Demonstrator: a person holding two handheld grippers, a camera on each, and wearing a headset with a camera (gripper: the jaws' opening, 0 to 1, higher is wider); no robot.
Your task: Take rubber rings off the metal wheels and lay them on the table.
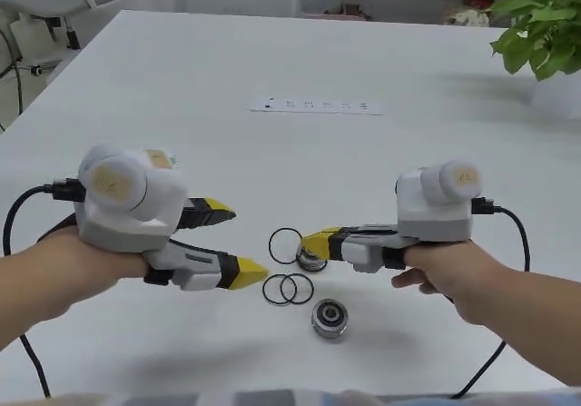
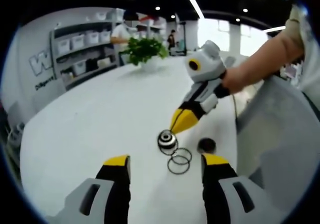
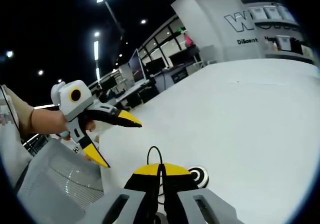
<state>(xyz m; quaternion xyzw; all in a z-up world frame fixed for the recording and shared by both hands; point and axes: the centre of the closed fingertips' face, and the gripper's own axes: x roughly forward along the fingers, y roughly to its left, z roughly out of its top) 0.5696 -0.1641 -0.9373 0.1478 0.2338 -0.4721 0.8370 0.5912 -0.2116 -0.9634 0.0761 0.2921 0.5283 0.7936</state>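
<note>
**Q:** How do the two tools stand?

**A:** The left gripper [image 1: 234, 242] has its jaws spread wide with nothing between them, and it is poised above the table [image 1: 182, 79] beside the work. The right gripper [image 1: 310, 242] has its jaws pressed together, with the tip down at a wheel [image 1: 311, 261]. Whether a ring's edge is caught between those jaws cannot be told.

**Q:** Where are the rings?

**A:** One loose ring [image 1: 270, 246] lies flat just ahead of the right tip, beside that wheel. A pair of rings [image 1: 287, 289] lies overlapping, nearer the person. In the left gripper view the wheel shows dark bands, probably rings not yet removed. A second wheel [image 1: 329, 319] sits apart, closer to the person.

**Q:** How will they handle?

**A:** The rings look thin, light and stretchy, so they are apt to snap back or roll. Pinch a band at the wheel's edge and peel it outward. The wheel looks heavy and smooth and is likely to skid, so the free gripper should pin it.
</note>
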